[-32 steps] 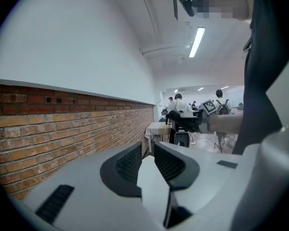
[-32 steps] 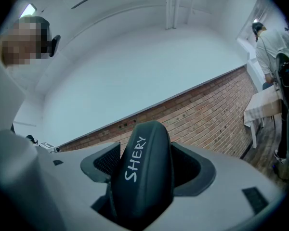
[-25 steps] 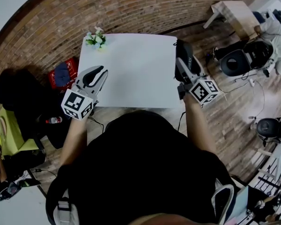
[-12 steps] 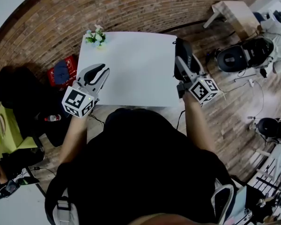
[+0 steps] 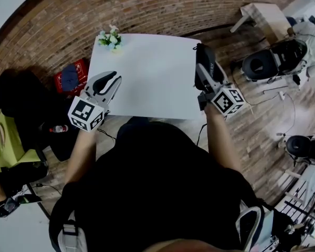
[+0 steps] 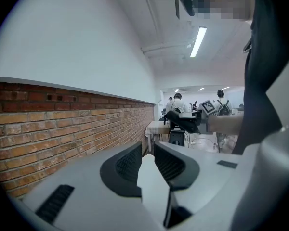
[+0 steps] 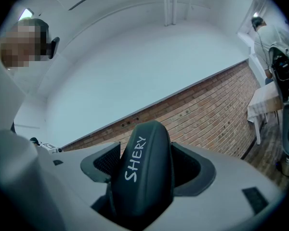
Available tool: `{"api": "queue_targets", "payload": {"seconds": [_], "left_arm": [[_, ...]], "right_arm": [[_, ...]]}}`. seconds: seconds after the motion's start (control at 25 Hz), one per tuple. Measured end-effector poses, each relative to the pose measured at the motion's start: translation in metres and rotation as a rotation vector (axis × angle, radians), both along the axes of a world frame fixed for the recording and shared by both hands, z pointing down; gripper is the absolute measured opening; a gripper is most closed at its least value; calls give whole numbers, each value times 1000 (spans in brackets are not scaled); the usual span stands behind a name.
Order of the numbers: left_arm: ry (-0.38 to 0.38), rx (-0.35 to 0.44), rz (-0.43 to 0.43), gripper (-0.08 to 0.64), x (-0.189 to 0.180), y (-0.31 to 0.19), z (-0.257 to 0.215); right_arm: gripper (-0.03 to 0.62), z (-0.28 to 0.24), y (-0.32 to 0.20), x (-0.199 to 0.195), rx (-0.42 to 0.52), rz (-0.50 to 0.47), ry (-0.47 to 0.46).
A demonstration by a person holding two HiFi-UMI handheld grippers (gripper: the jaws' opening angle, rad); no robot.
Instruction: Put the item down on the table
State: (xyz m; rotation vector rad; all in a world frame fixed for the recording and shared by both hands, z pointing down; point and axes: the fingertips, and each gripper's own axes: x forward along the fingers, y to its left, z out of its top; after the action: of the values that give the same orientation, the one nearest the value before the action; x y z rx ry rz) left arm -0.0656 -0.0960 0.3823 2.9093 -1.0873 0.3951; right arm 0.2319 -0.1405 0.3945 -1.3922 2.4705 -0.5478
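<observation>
Right gripper view: the right gripper [image 7: 149, 170] is clamped across the middle of a dark rounded case [image 7: 140, 148] lettered SHERY, and in the head view we see it held at the right edge of the white counter [image 5: 152, 72], not yet down. We judge it a light, stiff shell, smooth and curved so likely slippery; pads across the narrow waist look like the safest hold. The left gripper [image 6: 147, 148] has its jaws slightly apart, with nothing between them.
</observation>
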Motion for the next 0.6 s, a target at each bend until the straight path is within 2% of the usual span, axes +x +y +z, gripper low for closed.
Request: {"api": "queue_targets", "payload": {"seconds": [0.6], "left_arm": [[14, -35, 9, 84, -14, -42, 15]], "right_arm": [[342, 5, -39, -11, -14, 15, 13]]}}
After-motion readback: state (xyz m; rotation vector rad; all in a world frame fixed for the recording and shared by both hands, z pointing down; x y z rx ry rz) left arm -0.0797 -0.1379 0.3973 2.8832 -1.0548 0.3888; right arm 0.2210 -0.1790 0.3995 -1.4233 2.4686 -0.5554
